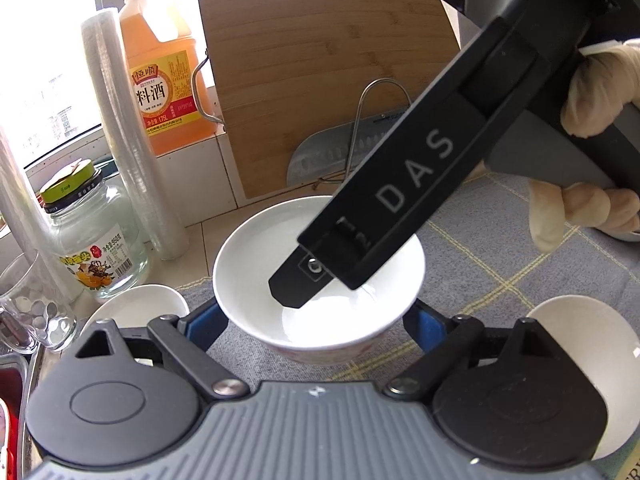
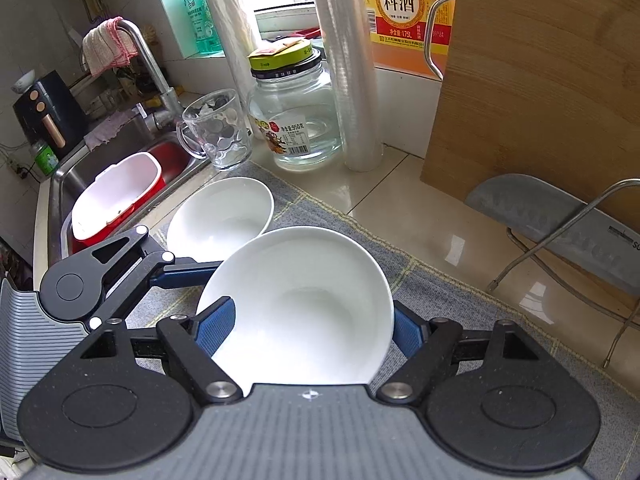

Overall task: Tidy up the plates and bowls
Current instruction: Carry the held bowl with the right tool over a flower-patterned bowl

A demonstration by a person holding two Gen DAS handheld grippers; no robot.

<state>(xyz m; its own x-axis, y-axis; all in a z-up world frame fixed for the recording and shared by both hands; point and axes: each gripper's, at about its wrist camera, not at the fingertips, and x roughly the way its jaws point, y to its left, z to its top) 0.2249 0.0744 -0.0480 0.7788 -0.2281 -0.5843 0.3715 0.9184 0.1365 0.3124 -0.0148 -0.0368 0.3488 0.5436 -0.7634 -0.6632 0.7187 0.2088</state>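
Note:
A white bowl [image 1: 320, 276] stands on the grey checked cloth [image 1: 520, 248]. My left gripper [image 1: 316, 320] is spread around it, one blue pad on each side of its wall; I cannot tell whether the pads touch it. My right gripper [image 2: 308, 328] also has blue pads either side of the same bowl [image 2: 304, 304], its left finger [image 2: 216, 324] inside the rim. The right gripper's black body [image 1: 420, 176] reaches over the bowl in the left wrist view. A second white bowl [image 2: 220, 216] sits to the left, and a third [image 1: 592, 328] at the right.
A glass jar [image 2: 296, 116], a glass mug [image 2: 220, 136], rolls of plastic cups [image 2: 352, 80], a cooking-wine jug [image 1: 164, 80] and a bamboo cutting board [image 1: 320, 80] line the back. A cleaver on a wire stand [image 2: 560, 224] lies right. The sink [image 2: 120, 188] is left.

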